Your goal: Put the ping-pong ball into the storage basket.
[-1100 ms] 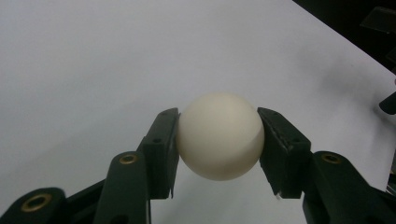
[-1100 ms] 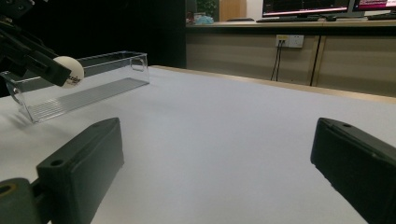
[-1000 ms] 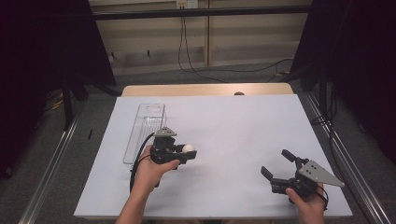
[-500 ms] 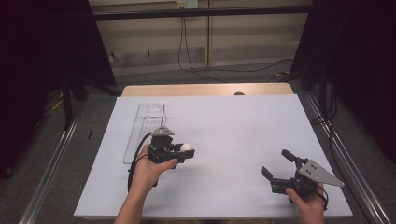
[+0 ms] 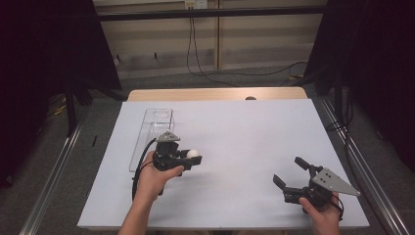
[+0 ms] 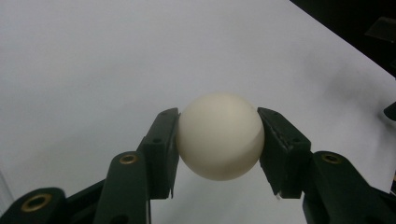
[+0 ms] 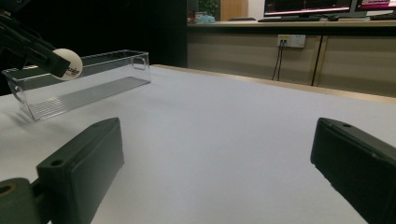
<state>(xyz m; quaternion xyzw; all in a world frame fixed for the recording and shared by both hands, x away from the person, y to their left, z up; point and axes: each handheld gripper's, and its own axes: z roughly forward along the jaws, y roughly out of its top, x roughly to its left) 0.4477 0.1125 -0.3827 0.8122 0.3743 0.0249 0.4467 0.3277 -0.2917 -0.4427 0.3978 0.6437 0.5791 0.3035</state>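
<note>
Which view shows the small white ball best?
The left gripper view: the small white ball sits large, pinched between the jaws. The high view shows it tiny; the right gripper view shows it far off, part hidden.

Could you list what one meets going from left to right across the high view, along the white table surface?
Clear plastic tray → left gripper holding the white ball → bare white table → right gripper, jaws apart.

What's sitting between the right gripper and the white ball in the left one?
Nothing: in the high view only bare white table cover separates the open right gripper from the ball, clamped in the left gripper.
</note>
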